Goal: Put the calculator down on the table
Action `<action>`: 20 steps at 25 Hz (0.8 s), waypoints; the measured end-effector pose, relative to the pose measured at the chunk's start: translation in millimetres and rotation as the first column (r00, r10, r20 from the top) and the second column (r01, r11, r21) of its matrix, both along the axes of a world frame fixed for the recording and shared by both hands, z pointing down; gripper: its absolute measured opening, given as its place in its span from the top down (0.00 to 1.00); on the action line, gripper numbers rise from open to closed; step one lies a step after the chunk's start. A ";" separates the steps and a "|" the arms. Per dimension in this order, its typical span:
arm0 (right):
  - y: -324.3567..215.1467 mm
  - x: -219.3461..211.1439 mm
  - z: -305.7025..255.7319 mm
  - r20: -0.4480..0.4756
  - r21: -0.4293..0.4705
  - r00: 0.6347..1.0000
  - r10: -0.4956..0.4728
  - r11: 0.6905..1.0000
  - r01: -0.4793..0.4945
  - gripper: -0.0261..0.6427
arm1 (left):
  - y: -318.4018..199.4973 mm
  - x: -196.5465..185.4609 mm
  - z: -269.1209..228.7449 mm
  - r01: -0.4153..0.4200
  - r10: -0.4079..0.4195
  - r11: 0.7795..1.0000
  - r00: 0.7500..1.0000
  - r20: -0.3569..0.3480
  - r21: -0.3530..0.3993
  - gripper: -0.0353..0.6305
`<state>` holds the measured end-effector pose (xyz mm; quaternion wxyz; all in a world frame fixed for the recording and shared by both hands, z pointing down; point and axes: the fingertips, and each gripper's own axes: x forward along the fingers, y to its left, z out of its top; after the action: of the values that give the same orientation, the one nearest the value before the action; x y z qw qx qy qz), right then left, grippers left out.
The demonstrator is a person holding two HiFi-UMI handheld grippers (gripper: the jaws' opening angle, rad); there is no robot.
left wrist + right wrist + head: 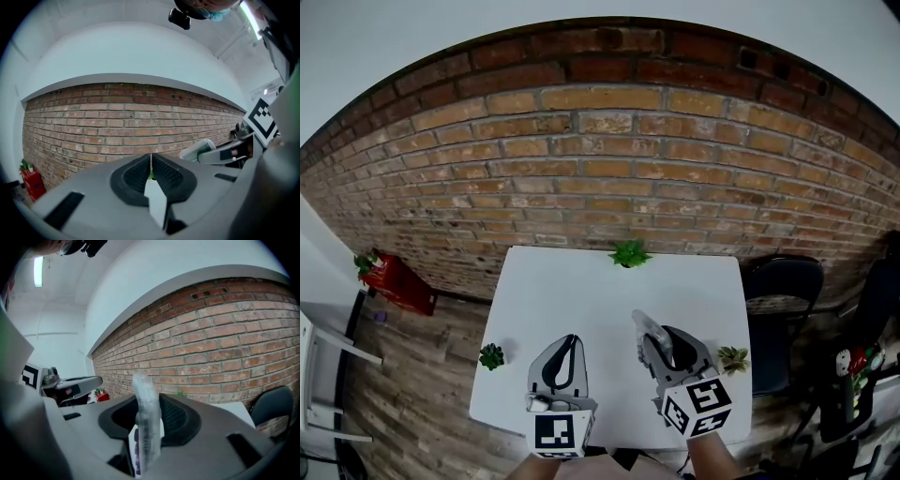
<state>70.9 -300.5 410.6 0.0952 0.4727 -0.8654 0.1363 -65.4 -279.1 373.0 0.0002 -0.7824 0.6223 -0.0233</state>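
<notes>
In the right gripper view the calculator (146,427), a thin pale slab with purple keys, stands on edge between the dark pads. My right gripper (148,401) is shut on it. From the head view, the calculator (643,326) sticks out forward from the right gripper (658,349), above the near right part of the white table (581,281). To its left my left gripper (569,341) hovers over the table's near edge. Its jaws (151,158) meet with nothing between them. The left gripper view also shows the right gripper (220,151) with the calculator (198,149).
A green plant (629,253) sits at the table's far edge, a small succulent (491,356) at the left edge, a pale plant (733,358) at the right edge. A dark chair (783,291) stands to the right. A brick wall (600,159) lies beyond.
</notes>
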 end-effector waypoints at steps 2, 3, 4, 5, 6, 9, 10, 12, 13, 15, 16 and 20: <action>-7.6 -6.5 10.1 -0.007 -0.025 1.000 0.003 1.000 -0.004 0.78 | -9.2 -6.2 7.6 -0.004 0.004 1.000 1.000 -0.009 -0.018 0.91; -11.0 -10.0 15.7 -0.011 -0.038 1.000 0.004 0.999 -0.005 0.78 | -13.5 -10.0 11.5 -0.005 0.005 1.000 1.000 -0.011 -0.027 0.91; -14.6 -13.3 21.5 -0.015 -0.050 1.000 0.006 0.999 -0.007 0.78 | -17.8 -13.8 15.5 -0.005 0.005 0.999 1.000 -0.015 -0.037 0.91; -18.4 -16.1 27.6 -0.019 -0.062 1.000 0.009 0.998 -0.010 0.78 | -21.9 -17.4 19.6 -0.006 0.005 0.999 1.000 -0.018 -0.047 0.91; -21.9 -18.6 34.0 -0.022 -0.075 1.000 0.013 0.997 -0.015 0.78 | -25.6 -20.8 23.8 -0.007 0.006 0.999 1.000 -0.018 -0.054 0.91; -28.6 -25.3 52.1 -0.034 -0.112 0.999 0.023 0.993 -0.026 0.78 | -32.5 -30.1 40.5 -0.014 0.014 0.997 1.000 -0.002 -0.081 0.91; -29.3 -27.4 57.5 -0.038 -0.124 0.999 0.025 0.992 -0.029 0.78 | -33.3 -32.8 46.5 -0.016 0.017 0.995 1.000 0.004 -0.094 0.91; -30.0 -30.7 68.7 -0.047 -0.145 0.998 0.030 0.989 -0.036 0.78 | -36.0 -35.6 51.0 -0.018 0.018 0.995 1.000 -0.006 -0.098 0.91; -30.4 -31.7 74.8 -0.052 -0.154 0.998 0.033 0.987 -0.041 0.78 | -37.2 -36.6 52.5 -0.019 0.018 0.995 1.000 -0.013 -0.096 0.91; -31.0 -32.3 87.8 -0.064 -0.175 0.997 0.042 0.983 -0.053 0.78 | -38.2 -39.1 57.9 -0.021 0.019 0.994 1.000 -0.017 -0.104 0.91; -31.0 -32.0 94.8 -0.070 -0.187 0.996 0.047 0.981 -0.059 0.78 | -38.4 -40.5 60.7 -0.021 0.019 0.994 1.000 -0.016 -0.109 0.91; -29.8 -29.6 124.8 -0.079 -0.251 0.995 0.067 0.964 -0.084 0.78 | -39.9 -45.0 70.6 -0.029 0.028 0.992 1.000 -0.006 -0.126 0.91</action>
<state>41.3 -330.3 535.4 0.1800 0.4937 -0.8183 0.2330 -110.5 -319.0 443.6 -0.0501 -0.7897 0.6084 -0.0610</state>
